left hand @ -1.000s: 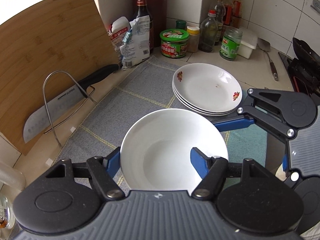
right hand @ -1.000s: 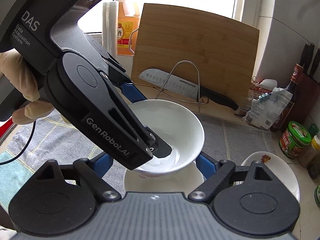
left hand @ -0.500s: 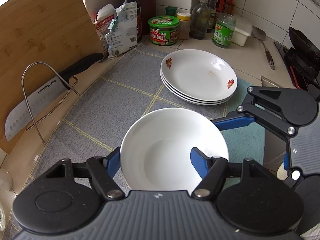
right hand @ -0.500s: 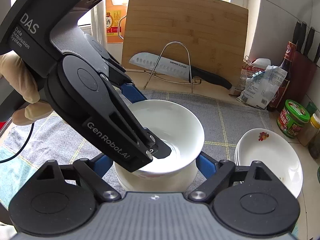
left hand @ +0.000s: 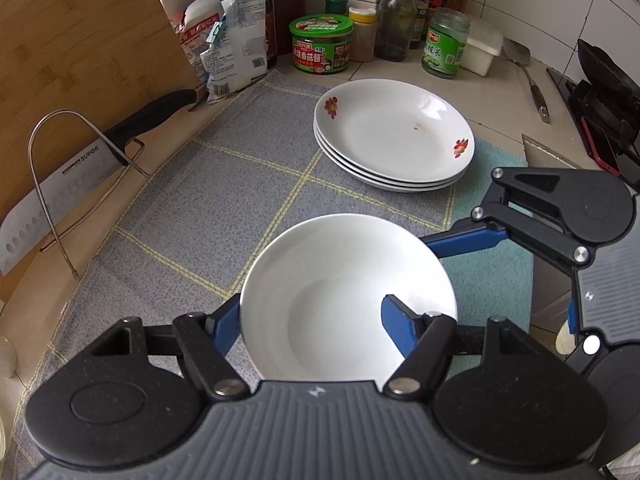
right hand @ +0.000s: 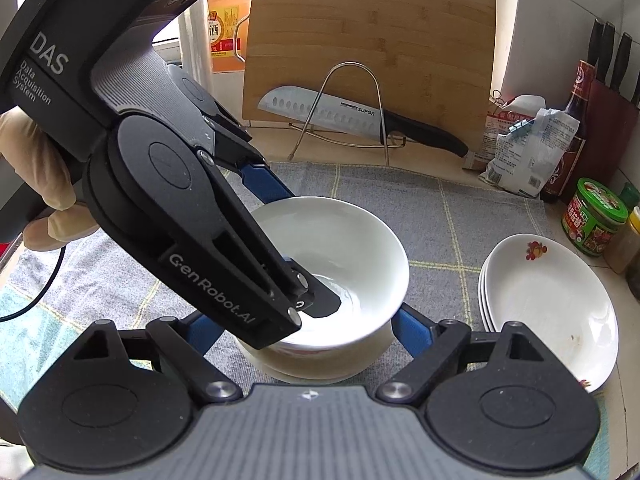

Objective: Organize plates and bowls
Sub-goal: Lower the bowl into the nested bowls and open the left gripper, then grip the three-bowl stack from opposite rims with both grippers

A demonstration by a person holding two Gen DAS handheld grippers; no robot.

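Grey cloth (left hand: 224,184) covers the surface, where three plates (left hand: 394,136) sit stacked, while the left hand-held gripper (left hand: 312,320), clamped on a white bowl (left hand: 344,300), lowers it onto another bowl (right hand: 320,364) between the right hand-held gripper's (right hand: 304,336) spread fingers

Black hand-held gripper (right hand: 280,280) – blue fingers (right hand: 260,180), gloved hand (right hand: 36,184)
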